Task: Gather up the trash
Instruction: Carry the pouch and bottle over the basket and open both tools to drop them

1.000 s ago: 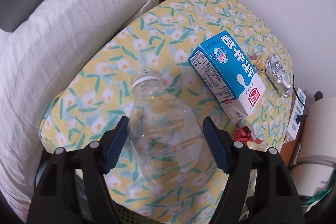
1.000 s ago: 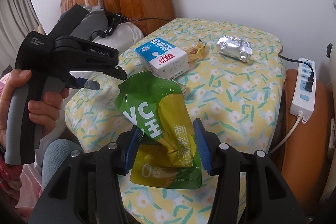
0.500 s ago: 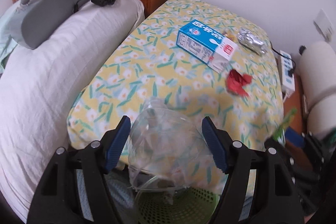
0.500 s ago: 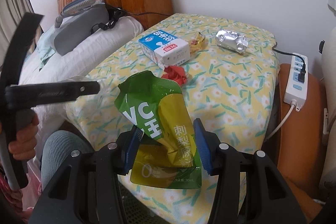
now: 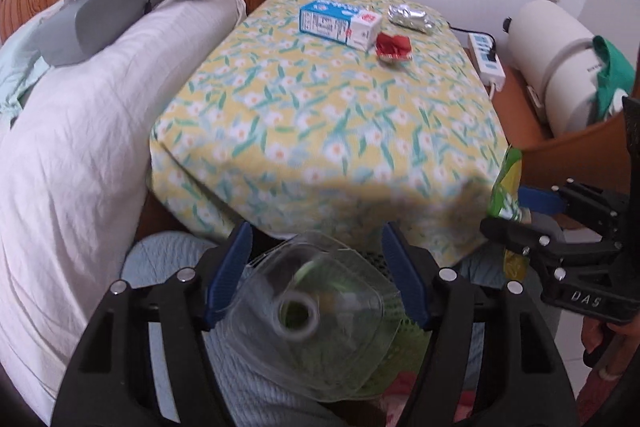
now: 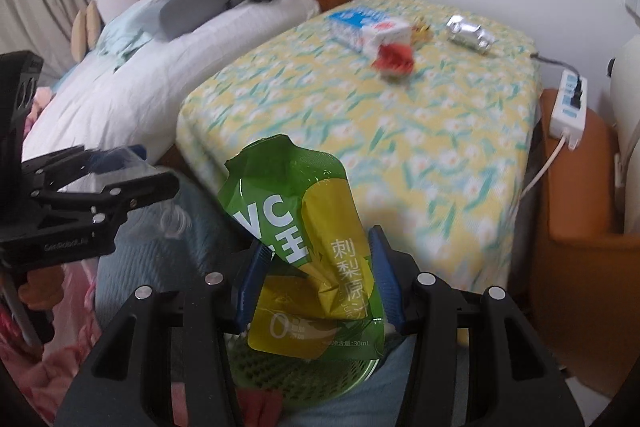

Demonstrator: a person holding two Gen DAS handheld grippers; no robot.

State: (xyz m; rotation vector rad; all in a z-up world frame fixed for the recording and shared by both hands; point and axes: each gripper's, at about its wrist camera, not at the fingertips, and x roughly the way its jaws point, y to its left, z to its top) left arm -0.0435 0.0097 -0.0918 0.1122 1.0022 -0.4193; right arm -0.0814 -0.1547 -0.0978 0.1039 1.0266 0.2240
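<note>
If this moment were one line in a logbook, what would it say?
left hand-held gripper: closing on clear bottle over green basket | right hand-held gripper: grips green pouch | table: carton, foil, red wrapper

clear crumpled plastic bottle (image 5: pixel 320 311): glossy, see-through
green foil juice pouch (image 6: pixel 308 227): shiny, creased
floral yellow cloth (image 5: pixel 320 115): matt, woven

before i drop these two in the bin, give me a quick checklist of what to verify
1. Clear bottle between the left hand-held gripper fingers, which have just been closing: ok.
2. Green pouch clamped in the right hand-held gripper: ok.
3. Green basket under the pouch: ok.
4. Basket under the bottle: ok, mesh shows through it.
5. Room left in the basket: cannot tell.
</note>
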